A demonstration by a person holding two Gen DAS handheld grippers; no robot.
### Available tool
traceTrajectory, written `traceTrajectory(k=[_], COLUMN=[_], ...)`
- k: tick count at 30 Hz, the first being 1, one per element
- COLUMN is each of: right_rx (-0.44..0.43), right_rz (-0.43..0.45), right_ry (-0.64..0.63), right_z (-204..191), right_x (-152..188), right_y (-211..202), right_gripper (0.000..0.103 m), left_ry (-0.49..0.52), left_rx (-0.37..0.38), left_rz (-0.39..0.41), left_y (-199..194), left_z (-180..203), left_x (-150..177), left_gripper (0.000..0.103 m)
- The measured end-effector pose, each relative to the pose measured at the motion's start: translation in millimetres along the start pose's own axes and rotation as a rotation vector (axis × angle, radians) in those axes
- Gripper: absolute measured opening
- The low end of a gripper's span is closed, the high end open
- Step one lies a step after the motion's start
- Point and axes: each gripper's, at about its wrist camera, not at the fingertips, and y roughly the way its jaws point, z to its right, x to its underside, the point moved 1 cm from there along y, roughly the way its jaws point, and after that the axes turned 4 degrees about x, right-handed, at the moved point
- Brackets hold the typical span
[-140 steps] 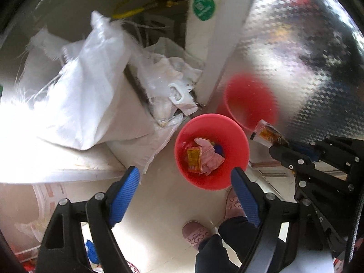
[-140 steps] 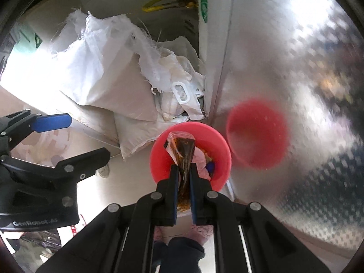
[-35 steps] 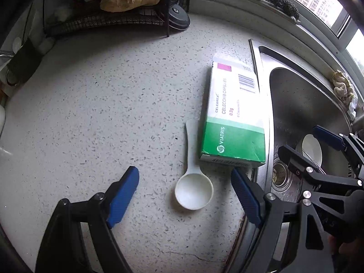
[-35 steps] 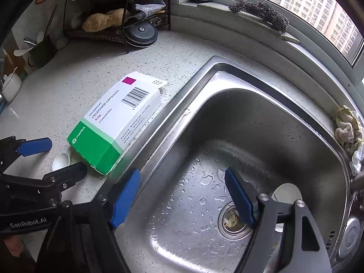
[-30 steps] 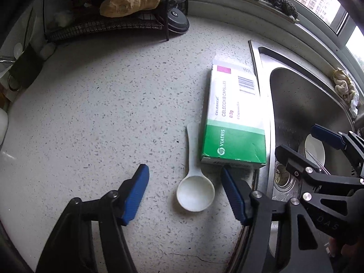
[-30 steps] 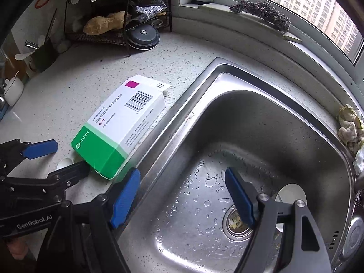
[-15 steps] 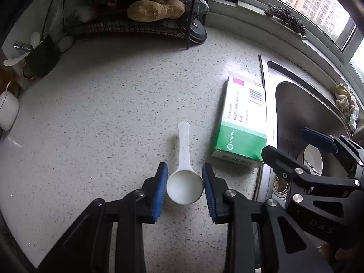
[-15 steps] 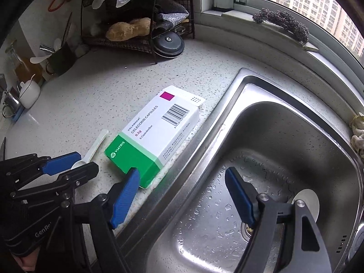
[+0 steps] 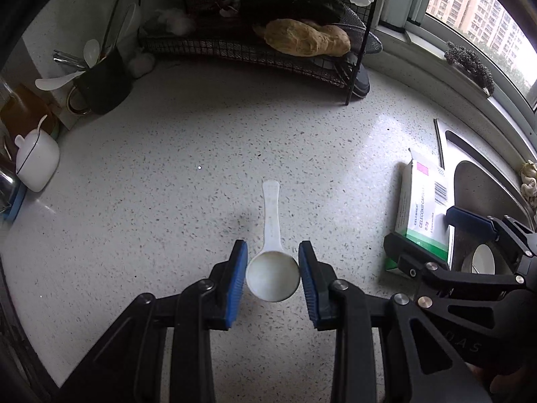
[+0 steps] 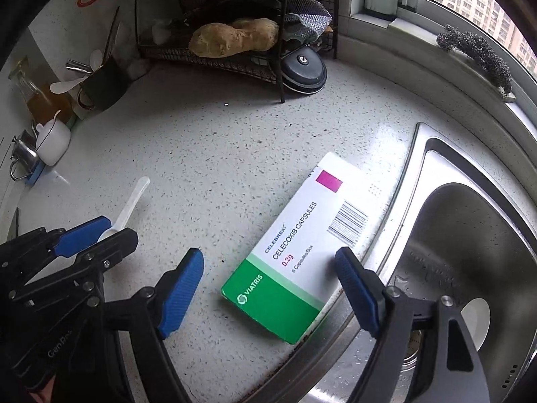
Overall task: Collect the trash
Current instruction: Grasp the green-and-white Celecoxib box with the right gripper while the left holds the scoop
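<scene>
Speckled countertop (image 9: 167, 184) fills both views, sink (image 10: 470, 235) at right. Medicine box (image 10: 302, 252) lies centre of your right view by the sink rim; your right gripper (image 10: 268, 288) has just been widening, jaws apart around it, not touching. Your left gripper (image 9: 272, 275) is clamped on the white scoop (image 9: 272, 277), bottom centre.

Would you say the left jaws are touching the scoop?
Touching: the left wrist view shows both pads of the left gripper against the scoop's bowl.
</scene>
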Motion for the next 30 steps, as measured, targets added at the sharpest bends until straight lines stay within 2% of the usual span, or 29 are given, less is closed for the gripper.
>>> traceTrajectory(k=[2, 7, 9, 10, 15, 17, 18, 19, 21, 26, 30], right_rx=[0.013, 0.06, 0.063, 0.077, 0.047, 0.022, 0.021, 0.022, 0.01, 0.008, -0.015], right_rz=[0.006, 0.03, 0.003, 0.003, -0.042, -0.028, -0.021, -0.018, -0.016, -0.013, 0.007], right_ry=[-0.004, 0.017, 0.02, 0.016, 0.028, 0.032, 0.026, 0.021, 0.01, -0.039, -0.067], right_z=[-1, 5, 6, 6, 8, 7, 7, 6, 3, -6, -20], right_x=[-2, -9, -7, -6, -3, -1, 0, 0, 1, 3, 11], right_y=[2, 1, 6, 8, 20, 20, 19, 18, 18, 12, -1], right_gripper=[0.087, 0.087, 0.088, 0.092, 0.092, 0.089, 0.082, 0.08, 0.078, 0.066, 0.063], left_ry=[0.003, 0.019, 0.03, 0.036, 0.036, 0.036, 0.037, 0.039, 0.038, 0.013, 0.0], left_rx=[-0.005, -0.006, 0.002, 0.002, -0.001, 0.003, 0.004, 0.005, 0.005, 0.009, 0.007], left_rz=[-0.001, -0.004, -0.003, -0.005, -0.019, -0.018, -0.016, -0.014, -0.014, -0.012, -0.006], left_y=[3, 8, 9, 10, 17, 16, 15, 14, 12, 7, -4], left_z=[-3, -2, 0, 2, 4, 3, 4, 4, 3, -4, -10], left_x=[-2, -5, -6, -6, -6, -5, -5, -4, -2, 8, 20], left_gripper=[0.029, 0.029, 0.029, 0.029, 0.029, 0.029, 0.029, 0.029, 0.029, 0.029, 0.029])
